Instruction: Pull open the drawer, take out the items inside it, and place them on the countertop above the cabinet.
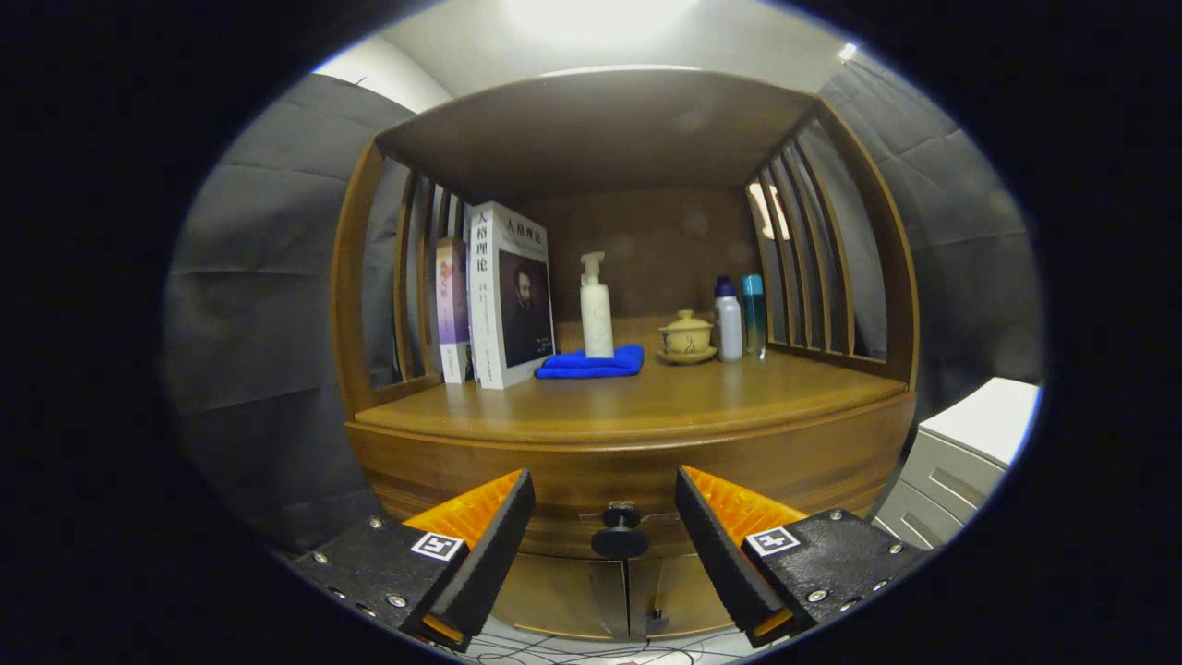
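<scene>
A wooden cabinet stands ahead of me, with its countertop (646,402) under an open shelf alcove. Below the countertop runs the curved drawer front (572,480), shut, with a dark round knob (620,534) at its middle. My gripper (605,503) is open, its two fingers spread to either side of the knob, which sits between and just beyond the tips. Nothing is held. The inside of the drawer is hidden.
On the countertop stand two books (503,296), a white pump bottle (596,309) on a folded blue cloth (591,363), a lidded tea bowl (686,337) and two small bottles (739,319). Cupboard doors (591,591) sit below the drawer. A white drawer unit (960,462) stands beside the cabinet's right side.
</scene>
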